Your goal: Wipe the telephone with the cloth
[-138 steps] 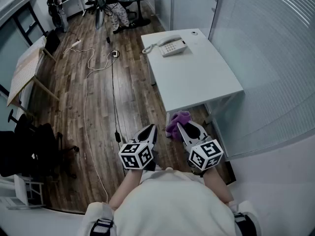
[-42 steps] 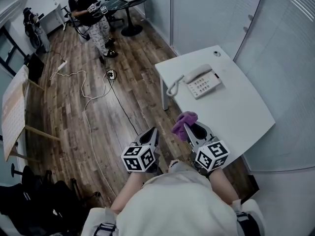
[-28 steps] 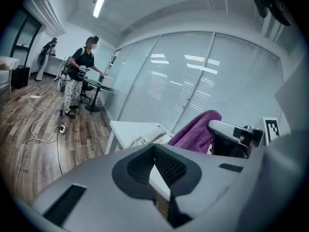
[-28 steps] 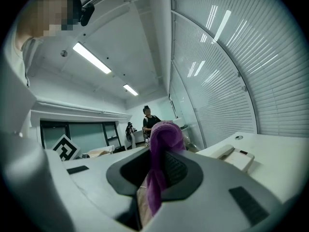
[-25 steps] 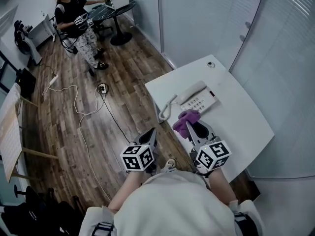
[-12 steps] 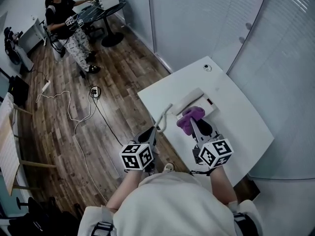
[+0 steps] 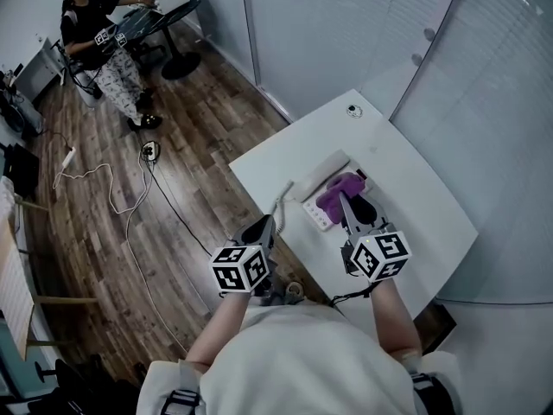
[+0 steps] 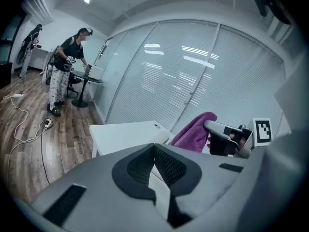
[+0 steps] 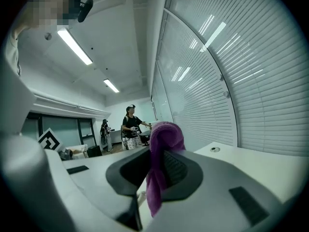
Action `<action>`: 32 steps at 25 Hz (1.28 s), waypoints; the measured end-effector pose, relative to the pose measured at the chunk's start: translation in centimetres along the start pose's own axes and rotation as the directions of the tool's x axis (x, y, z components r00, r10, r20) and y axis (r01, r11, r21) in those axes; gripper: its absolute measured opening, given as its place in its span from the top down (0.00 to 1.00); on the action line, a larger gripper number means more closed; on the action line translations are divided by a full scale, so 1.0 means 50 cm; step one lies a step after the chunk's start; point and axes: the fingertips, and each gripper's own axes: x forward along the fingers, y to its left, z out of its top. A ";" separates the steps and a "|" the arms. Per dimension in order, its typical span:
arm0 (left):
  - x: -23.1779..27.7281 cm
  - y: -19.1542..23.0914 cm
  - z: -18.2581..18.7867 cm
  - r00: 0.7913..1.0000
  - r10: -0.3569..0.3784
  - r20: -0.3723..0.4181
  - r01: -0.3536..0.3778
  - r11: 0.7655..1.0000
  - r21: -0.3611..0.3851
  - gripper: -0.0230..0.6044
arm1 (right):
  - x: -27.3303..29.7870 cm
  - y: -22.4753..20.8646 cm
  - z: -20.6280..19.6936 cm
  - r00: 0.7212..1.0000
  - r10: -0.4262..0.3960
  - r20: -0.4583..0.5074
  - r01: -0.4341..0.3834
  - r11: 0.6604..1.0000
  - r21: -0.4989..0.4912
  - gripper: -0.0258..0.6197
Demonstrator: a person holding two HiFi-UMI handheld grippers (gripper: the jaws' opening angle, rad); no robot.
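The telephone (image 7: 316, 206) lies on the white tabletop (image 7: 415, 206), close to the edge that faces the wood floor (image 7: 199, 145). Its curled cord (image 7: 282, 204) runs along that edge.

The right gripper (image 7: 346, 199) is directly over the telephone, jaws clenched on a purple cloth (image 7: 339, 190). The right gripper view shows the cloth (image 9: 161, 168) pinched between the two jaws of that gripper (image 9: 154, 166), bunched above them and hanging in a strip below. From the head view the bunch covers the middle of the telephone. Whether it touches the telephone cannot be told.

The left gripper (image 7: 263, 227) is on the cord side of the telephone, at the tabletop's edge. Its own view shows its jaws (image 8: 154, 149) pressed together with nothing between them. In that view the cloth (image 8: 195, 132) and the right gripper (image 8: 227, 138) are ahead and to the right.

A small round fitting (image 7: 352, 110) sits in the tabletop beyond the telephone. Far beyond the telephone, a person (image 7: 97, 33) stands across the floor at a dark round table (image 7: 173, 15), and a pale cable (image 7: 130, 201) trails over the boards.
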 end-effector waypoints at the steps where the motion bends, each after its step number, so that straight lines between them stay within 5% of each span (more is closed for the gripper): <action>1: 0.006 -0.001 0.004 1.000 -0.005 -0.001 0.005 1.000 0.004 0.93 | 0.005 -0.007 -0.001 1.000 -0.007 -0.001 0.007 1.000 -0.001 0.86; 32: 0.265 0.053 0.095 0.958 -0.200 -0.205 0.225 0.968 0.108 0.93 | 0.236 -0.222 -0.024 0.961 -0.272 -0.042 0.272 0.962 -0.010 0.86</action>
